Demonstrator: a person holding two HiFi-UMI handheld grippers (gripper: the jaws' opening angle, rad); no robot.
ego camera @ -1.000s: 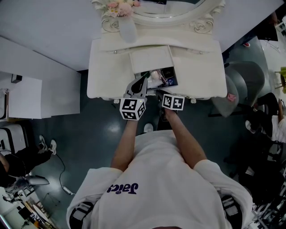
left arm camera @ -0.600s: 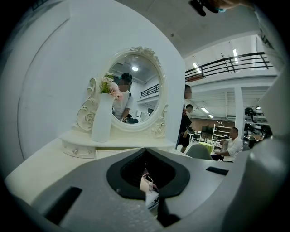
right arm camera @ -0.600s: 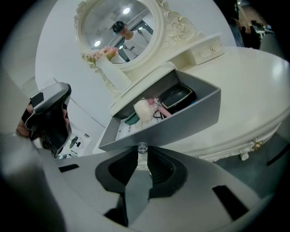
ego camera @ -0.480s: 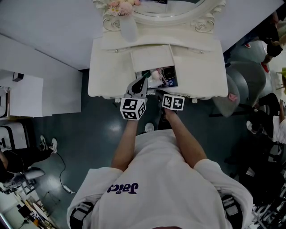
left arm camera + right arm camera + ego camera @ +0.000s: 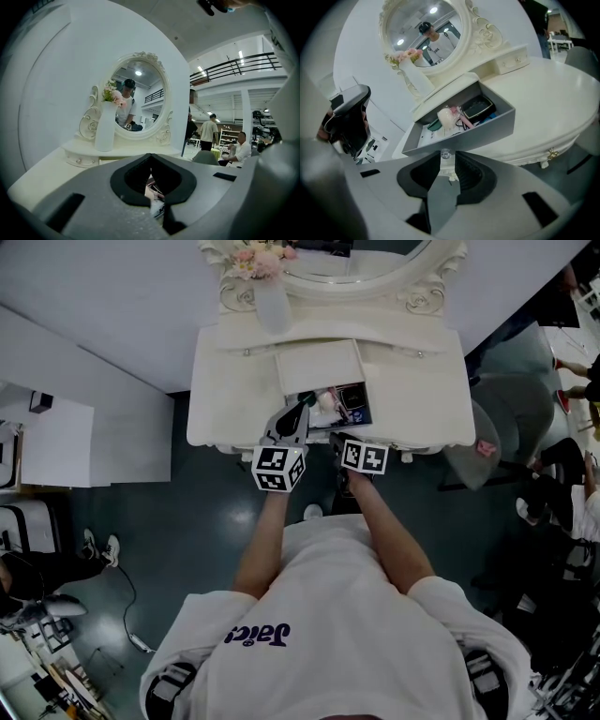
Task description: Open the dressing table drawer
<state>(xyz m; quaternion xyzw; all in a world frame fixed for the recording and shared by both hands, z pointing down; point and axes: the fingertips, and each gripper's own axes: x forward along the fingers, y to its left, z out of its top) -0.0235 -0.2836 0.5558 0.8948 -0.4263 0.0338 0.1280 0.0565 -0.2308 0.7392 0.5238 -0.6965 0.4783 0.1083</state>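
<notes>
The white dressing table has its middle drawer pulled out, with cosmetics and small items inside. At the drawer's front, my right gripper has the clear knob between its fingertips. Its jaws are opening and the gap is a little wider than the knob. In the head view the right gripper sits at the table's front edge. My left gripper hovers over the drawer's left front corner. It is shut with nothing in it, and in its own view it points toward the mirror.
An oval mirror and a white vase of pink flowers stand at the table's back. A grey chair is to the right, with people beyond it. A white cabinet stands on the left, on the dark floor.
</notes>
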